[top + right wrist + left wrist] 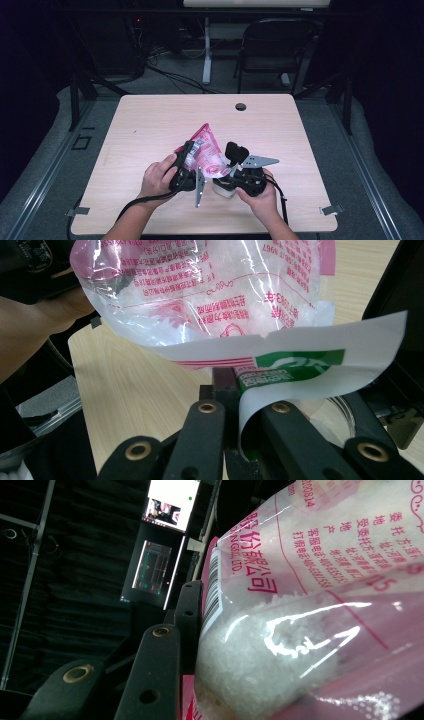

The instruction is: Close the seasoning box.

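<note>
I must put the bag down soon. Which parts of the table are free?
The table is bare on its far half up to the cable hole, and along both side edges. It is crowded at the near middle, around the bag and both hands.

Red "CO.,LTD." and barcode (Chinese print too) on bag (320, 580)

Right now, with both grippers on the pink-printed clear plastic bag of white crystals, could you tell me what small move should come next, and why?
Probably tip the pink-printed clear plastic bag of white crystals a little further over the small white container. The left gripper holds the bag's body tilted, the right gripper pinches its white and green edge strip, and the crystals still sit inside the bag, so pouring looks unfinished.
</note>
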Tool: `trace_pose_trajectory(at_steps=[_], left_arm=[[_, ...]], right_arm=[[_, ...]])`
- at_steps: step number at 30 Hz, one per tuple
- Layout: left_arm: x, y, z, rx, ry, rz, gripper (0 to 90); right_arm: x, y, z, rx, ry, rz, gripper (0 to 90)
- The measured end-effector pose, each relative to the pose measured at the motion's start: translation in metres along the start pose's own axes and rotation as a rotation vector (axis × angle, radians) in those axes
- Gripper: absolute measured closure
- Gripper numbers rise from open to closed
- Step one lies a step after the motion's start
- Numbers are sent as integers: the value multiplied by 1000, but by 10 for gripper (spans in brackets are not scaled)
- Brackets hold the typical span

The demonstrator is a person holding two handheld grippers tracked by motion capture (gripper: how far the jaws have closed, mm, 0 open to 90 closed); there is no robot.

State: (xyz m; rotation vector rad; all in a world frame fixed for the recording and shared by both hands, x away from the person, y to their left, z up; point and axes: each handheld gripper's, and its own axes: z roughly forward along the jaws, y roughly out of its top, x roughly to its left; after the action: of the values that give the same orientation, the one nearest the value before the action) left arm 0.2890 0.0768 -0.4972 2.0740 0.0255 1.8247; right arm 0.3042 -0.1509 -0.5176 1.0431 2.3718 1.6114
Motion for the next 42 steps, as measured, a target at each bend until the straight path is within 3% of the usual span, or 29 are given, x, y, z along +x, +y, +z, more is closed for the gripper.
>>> trace_pose_trajectory(at_steps=[42], left_arm=[[2,3,-1,-9,3,1,682]], right_arm=[[0,-1,0,-4,-2,1,900]])
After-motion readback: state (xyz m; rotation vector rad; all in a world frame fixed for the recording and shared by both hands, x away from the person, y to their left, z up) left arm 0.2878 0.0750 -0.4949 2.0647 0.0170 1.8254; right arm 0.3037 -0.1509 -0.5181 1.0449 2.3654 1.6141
